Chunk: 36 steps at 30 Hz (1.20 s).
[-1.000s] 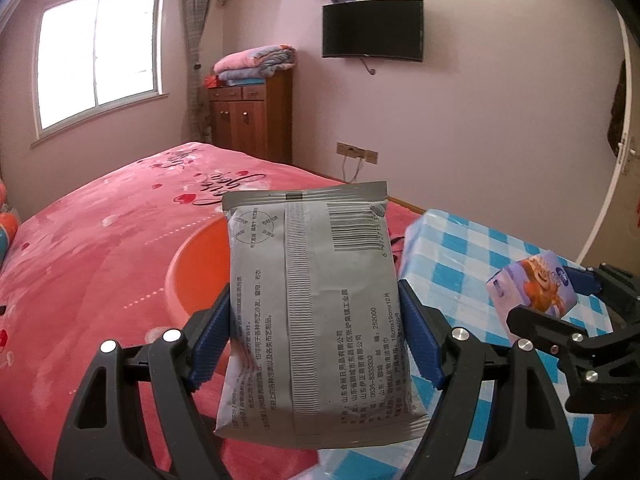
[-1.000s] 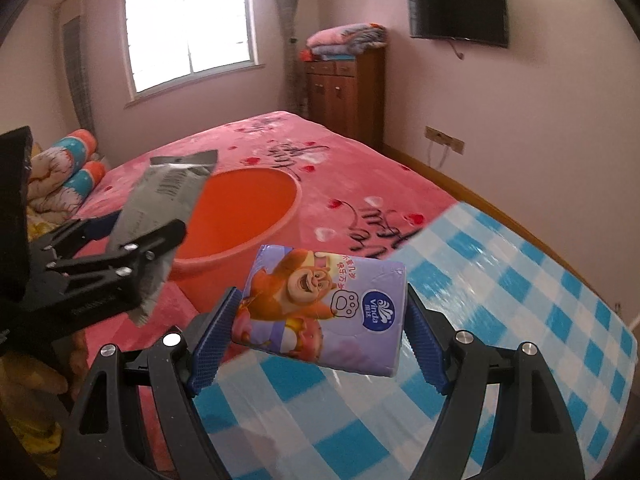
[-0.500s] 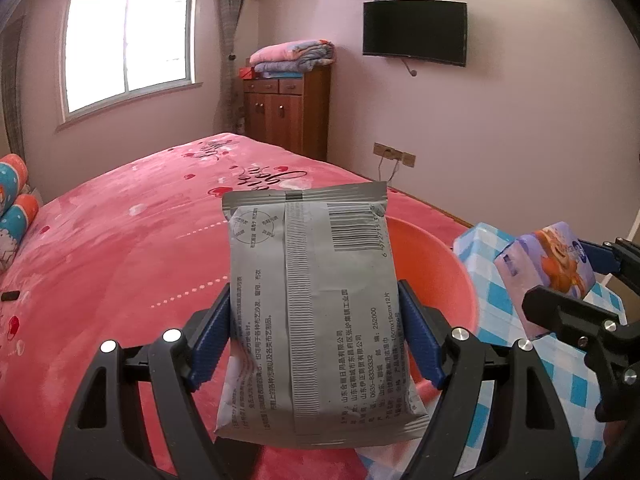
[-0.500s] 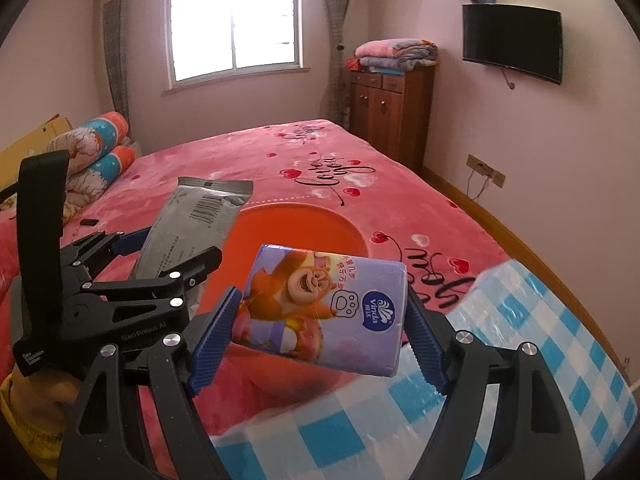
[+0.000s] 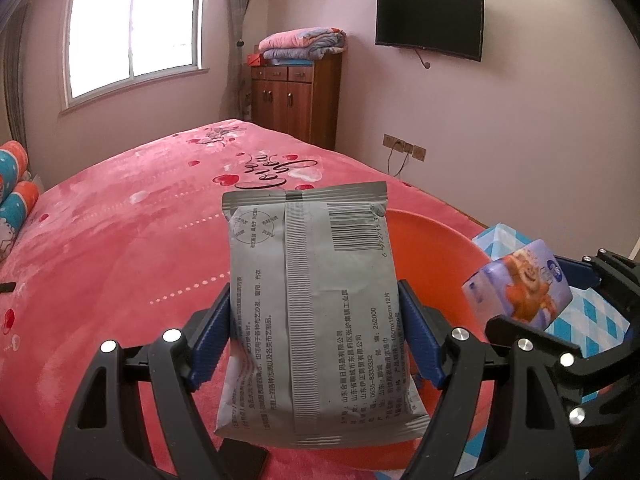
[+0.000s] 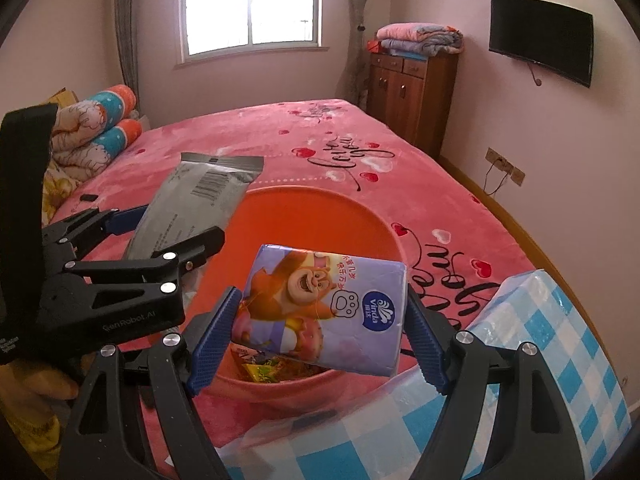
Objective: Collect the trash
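We take the orange basin (image 6: 320, 216) on the pink bedspread (image 6: 280, 152) as our landmark. Our left gripper (image 5: 314, 330) is clenched on a grey foil packet (image 5: 316, 300), its blue pads (image 5: 212, 332) pressing the packet's two long edges; the packet stands upright between them, barcode and printed text facing the camera, its sealed top edge uppermost. In the right wrist view that same packet (image 6: 200, 204) hangs over the basin's left rim, with the left gripper (image 6: 168, 240) just left of the basin. Our right gripper (image 6: 320, 320) is clenched on a purple tissue pack (image 6: 324, 312) printed with a cartoon bear, held slightly tilted above the near part of the basin. From the left wrist view this pack (image 5: 516, 284) and the right gripper (image 5: 536, 292) sit at the basin's right side. Inside the basin, below the tissue pack, we see some colourful wrappers (image 6: 272, 368) already lying on the bottom. A blue-and-white checked cloth (image 6: 540, 360) lies just right of and nearer than the basin, touching its near rim. Well beyond the basin stand a wooden cabinet (image 6: 412, 92) with folded blankets (image 6: 420, 38) on top, a wall-mounted television (image 6: 540, 40) and a window (image 6: 252, 4). Rolled bolsters (image 6: 104, 120) lie far left of the basin.
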{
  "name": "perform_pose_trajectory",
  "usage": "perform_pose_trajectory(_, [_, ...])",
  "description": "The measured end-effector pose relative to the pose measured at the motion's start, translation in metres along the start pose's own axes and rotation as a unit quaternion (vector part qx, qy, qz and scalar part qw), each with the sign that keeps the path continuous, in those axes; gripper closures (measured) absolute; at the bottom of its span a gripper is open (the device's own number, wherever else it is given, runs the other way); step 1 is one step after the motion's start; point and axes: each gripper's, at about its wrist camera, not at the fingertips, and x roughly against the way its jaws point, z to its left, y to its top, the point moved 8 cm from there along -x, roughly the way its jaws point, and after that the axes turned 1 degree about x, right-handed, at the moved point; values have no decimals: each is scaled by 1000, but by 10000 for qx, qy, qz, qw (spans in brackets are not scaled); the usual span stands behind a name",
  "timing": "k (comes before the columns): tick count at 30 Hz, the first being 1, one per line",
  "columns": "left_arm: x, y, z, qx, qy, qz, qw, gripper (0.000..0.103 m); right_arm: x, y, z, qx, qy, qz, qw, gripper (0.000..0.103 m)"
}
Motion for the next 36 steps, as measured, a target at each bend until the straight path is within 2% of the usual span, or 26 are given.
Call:
perform_pose_trajectory(4, [-7, 1, 2, 19, 22, 35, 10000, 25, -11, 0, 1, 24, 48, 91, 9999, 24])
perform_pose_trajectory(5, [-8, 1, 3, 16, 48, 32, 10000, 25, -13, 0, 1, 11, 60, 90, 9999, 22])
perform_pose_trajectory(6, [-9, 0, 3, 9, 93, 29, 10000, 24, -13, 0, -1, -24, 27, 61, 10000, 15])
perform_pose_trajectory(7, [-9, 0, 4, 10, 147, 29, 9999, 18, -13, -1, -4, -50, -13, 44, 10000, 13])
perform_pose_trajectory(9, [-10, 0, 7, 63, 204, 21, 9998, 12, -11, -3, -9, -201, 10, -2, 9998, 13])
perform_pose_trajectory(12, [-10, -3, 10, 122, 287, 54, 9995, 11, -4, -4, -19, -475, 54, -120, 9988, 13])
perform_pose_trajectory(19, [-4, -5, 0, -58, 442, 16, 9990, 8, 28, -14, -47, -947, -260, -463, 9941, 13])
perform_pose_trajectory(36, [28, -9, -62, -420, 144, -209, 9988, 7, 90, -65, -96, -1613, -759, -691, 9815, 13])
